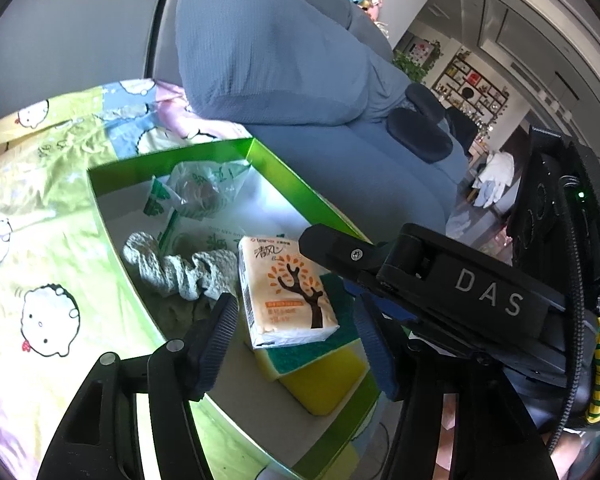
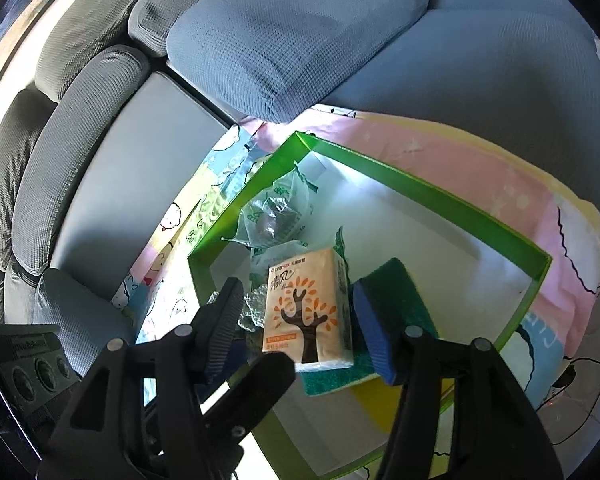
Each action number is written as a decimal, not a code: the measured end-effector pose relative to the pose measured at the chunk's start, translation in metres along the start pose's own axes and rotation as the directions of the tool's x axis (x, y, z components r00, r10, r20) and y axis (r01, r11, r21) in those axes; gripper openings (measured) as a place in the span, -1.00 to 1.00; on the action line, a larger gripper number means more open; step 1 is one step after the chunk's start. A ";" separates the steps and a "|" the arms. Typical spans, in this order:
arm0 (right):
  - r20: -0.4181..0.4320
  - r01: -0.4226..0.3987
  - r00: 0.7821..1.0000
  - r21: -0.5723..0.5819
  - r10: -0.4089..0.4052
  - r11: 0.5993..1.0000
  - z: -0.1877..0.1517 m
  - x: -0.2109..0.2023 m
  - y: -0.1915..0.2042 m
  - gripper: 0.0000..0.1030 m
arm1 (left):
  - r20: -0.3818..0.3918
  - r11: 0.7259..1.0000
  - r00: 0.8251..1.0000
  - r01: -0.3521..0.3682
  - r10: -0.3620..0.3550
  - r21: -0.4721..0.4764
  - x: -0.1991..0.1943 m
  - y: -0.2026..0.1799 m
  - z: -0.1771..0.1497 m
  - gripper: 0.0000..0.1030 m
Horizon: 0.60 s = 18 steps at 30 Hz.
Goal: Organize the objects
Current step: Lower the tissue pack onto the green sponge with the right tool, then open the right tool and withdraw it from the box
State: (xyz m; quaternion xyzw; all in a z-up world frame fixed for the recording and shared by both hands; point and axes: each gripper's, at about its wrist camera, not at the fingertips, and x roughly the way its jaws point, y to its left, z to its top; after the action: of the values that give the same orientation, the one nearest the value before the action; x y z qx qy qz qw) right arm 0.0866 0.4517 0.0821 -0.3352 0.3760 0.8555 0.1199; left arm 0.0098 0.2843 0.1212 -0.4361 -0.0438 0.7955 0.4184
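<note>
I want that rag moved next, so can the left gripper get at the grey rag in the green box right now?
Probably yes: the grey rag lies uncovered just beyond the left gripper, whose jaws stand open around the tissue pack.

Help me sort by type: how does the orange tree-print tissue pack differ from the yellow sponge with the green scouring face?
The orange tree-print tissue pack is plastic-wrapped and printed; the yellow sponge with the green scouring face is bare and plain. The pack lies on top; the sponge lies underneath it. Both are flat blocks inside the green-walled box.

Both wrist views close above green box (image 1: pixel 276 162), angled downward; shared: tissue pack (image 2: pixel 308 312), sofa behind.
</note>
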 end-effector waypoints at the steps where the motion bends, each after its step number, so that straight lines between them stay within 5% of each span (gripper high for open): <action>1: 0.001 0.000 1.000 -0.001 0.000 1.000 0.000 -0.001 0.000 0.15 | 0.001 1.000 1.000 -0.001 0.001 0.001 0.000 0.000 0.001 0.18; 18: 0.055 -0.013 0.998 -0.035 0.015 0.999 -0.002 -0.022 0.010 0.44 | 0.060 1.000 0.998 -0.016 0.015 0.026 -0.021 -0.002 0.005 0.35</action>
State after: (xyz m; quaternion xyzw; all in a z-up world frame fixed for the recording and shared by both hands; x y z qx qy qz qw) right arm 0.0992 0.4446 0.1018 -0.3109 0.3601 0.8716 0.1185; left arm 0.0134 0.2723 0.1392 -0.4066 -0.0423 0.8121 0.4164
